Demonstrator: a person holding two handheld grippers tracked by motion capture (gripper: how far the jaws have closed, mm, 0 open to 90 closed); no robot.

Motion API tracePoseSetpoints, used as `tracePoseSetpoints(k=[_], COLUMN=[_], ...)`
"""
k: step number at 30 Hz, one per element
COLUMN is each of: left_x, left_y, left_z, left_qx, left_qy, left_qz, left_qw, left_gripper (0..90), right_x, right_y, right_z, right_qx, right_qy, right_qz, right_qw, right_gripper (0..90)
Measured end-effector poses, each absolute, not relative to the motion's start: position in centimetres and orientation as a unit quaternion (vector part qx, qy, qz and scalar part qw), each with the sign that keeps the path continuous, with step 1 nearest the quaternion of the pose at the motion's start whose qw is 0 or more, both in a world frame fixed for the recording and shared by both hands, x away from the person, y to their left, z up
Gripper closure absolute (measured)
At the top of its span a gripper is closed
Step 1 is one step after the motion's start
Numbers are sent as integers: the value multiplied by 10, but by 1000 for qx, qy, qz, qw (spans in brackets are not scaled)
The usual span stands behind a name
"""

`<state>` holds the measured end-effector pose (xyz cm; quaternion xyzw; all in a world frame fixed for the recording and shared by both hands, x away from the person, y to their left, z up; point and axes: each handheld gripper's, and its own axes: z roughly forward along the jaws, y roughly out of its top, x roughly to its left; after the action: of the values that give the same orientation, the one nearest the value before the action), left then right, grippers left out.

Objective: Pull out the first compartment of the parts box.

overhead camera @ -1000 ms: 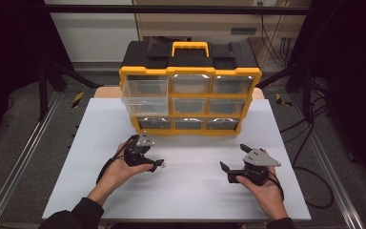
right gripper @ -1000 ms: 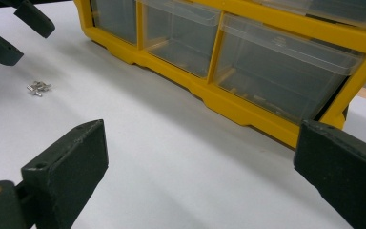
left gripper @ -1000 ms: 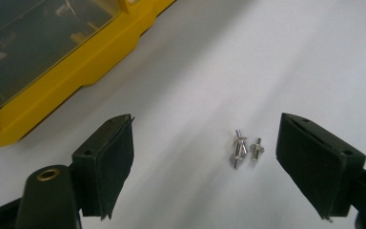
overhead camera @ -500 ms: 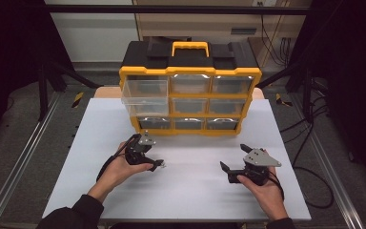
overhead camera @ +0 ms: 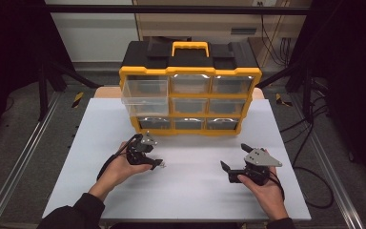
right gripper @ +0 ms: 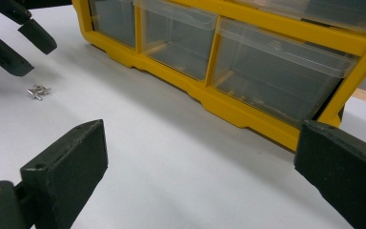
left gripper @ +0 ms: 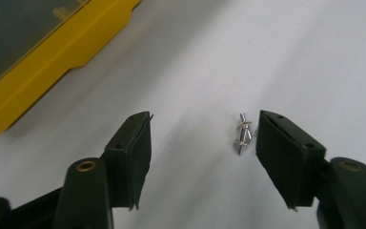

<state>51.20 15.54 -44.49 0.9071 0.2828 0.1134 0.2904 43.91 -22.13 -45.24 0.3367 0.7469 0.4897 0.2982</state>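
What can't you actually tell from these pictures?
- Metal bits between the left gripper's fingers: too small and blurred to identify, left gripper view.
- Drawer contents of the organizer: glare and distance hide them, high view.
- Right gripper's fingers: cut off by the frame edge, right gripper view.

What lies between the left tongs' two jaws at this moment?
A small cluster of metal screws lies on the white table between the open left tongs, close by one jaw and untouched, in the left gripper view.
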Motion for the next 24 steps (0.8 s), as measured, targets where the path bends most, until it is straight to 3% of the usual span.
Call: tracePoseSetpoints(k=[12, 24], left_x=[514, 514], left_y=[145, 140], left_z=[-450, -453], left_qx=[915, 917], left_qy=[287, 292], left_qz=[86, 80], left_qw=[271, 260], left_gripper=[507, 576], right_x=[439, 438], right_y=[-222, -221], right_z=[-452, -452], right_qx=[338, 336], right_qy=[746, 748], right_qz=[489, 488], right_qw=[299, 300], right_gripper=[43, 43])
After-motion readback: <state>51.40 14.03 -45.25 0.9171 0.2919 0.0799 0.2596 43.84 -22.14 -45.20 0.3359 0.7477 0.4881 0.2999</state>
